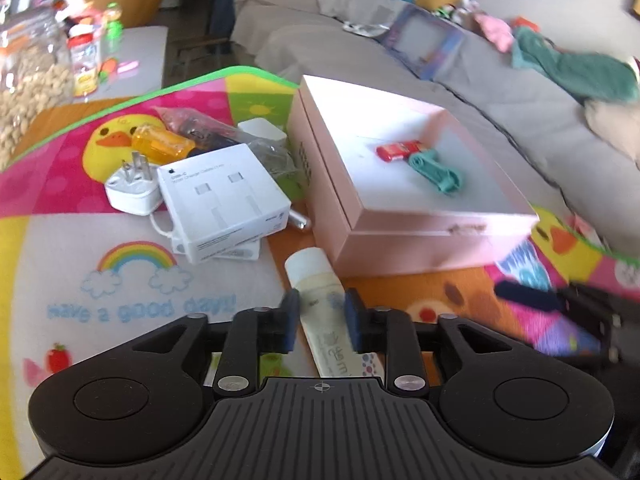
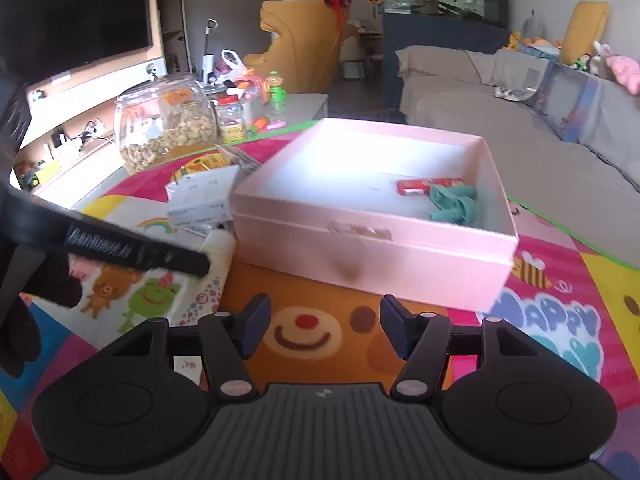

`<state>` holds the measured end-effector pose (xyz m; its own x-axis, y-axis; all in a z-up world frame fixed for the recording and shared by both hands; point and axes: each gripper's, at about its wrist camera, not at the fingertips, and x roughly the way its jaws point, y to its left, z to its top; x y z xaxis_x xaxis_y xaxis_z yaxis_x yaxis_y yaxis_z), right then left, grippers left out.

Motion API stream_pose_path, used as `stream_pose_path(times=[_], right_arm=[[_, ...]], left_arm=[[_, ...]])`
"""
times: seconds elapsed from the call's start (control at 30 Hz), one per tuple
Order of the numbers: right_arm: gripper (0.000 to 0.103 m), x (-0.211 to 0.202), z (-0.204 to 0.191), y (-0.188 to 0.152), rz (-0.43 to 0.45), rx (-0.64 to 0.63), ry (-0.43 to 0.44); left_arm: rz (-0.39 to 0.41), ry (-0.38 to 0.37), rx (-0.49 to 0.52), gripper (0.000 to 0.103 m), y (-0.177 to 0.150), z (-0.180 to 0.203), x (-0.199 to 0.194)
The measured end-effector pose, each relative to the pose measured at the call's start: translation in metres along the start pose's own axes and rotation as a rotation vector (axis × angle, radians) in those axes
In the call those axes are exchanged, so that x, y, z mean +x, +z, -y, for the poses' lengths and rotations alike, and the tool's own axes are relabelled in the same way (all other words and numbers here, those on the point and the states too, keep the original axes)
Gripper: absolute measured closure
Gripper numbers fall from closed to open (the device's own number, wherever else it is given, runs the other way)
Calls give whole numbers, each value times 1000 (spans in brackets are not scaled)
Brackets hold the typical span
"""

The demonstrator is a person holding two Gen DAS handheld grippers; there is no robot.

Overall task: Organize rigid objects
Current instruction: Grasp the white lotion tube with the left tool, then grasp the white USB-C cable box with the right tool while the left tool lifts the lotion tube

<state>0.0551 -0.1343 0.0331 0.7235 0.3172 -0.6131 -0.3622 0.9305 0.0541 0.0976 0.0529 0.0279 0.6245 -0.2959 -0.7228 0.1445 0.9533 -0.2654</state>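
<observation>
While the left gripper (image 1: 322, 316) jaws narrowly straddle the lotion tube (image 1: 320, 300) ungripped, closing off-centre could squirt it sideways; right gripper (image 2: 324, 330) jaws gape empty

An open pink cardboard box (image 1: 400, 216) sat on the cartoon-printed play mat (image 1: 120, 280), holding a red toy car (image 1: 400, 150) beside a teal rubber piece (image 1: 436, 170). Left of it lay a white cable box (image 1: 224, 196), a white plug (image 1: 132, 190) and an orange bottle (image 1: 160, 142); before its corner, a cream tube (image 1: 320, 300).
</observation>
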Motion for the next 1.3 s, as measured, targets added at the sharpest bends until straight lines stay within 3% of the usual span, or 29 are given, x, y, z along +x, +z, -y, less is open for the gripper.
stream_pose_path(times=[0.13, 0.4, 0.5, 0.63, 0.7, 0.83, 0.93, 1.1, 1.3], right_arm=[[42, 2, -1, -11, -6, -23, -25], [42, 8, 4, -21, -25, 5, -35], [42, 8, 6, -22, -25, 18, -43], [42, 8, 3, -20, -27, 5, -67], [42, 6, -3, -15, -22, -18, -72], [42, -6, -24, 11, 45, -93, -32], [42, -5, -43, 44, 63, -121, 58], [42, 40, -83, 102, -17, -137, 176], [42, 108, -126, 128, -155, -179, 112]], left_arm=[[-41, 13, 2, 58, -1, 5, 15], [-15, 65, 88, 57, -9, 20, 14], [4, 62, 104, 59, -11, 18, 13], [41, 59, 103, 71, -16, 6, 4], [41, 35, 97, 71, -23, -5, -5], [57, 36, 77, 71, -43, -32, -32], [82, 72, 51, 71, -55, -55, -54], [104, 122, 13, 71, -67, -83, -77], [113, 113, 12, 71, -76, -93, -80]])
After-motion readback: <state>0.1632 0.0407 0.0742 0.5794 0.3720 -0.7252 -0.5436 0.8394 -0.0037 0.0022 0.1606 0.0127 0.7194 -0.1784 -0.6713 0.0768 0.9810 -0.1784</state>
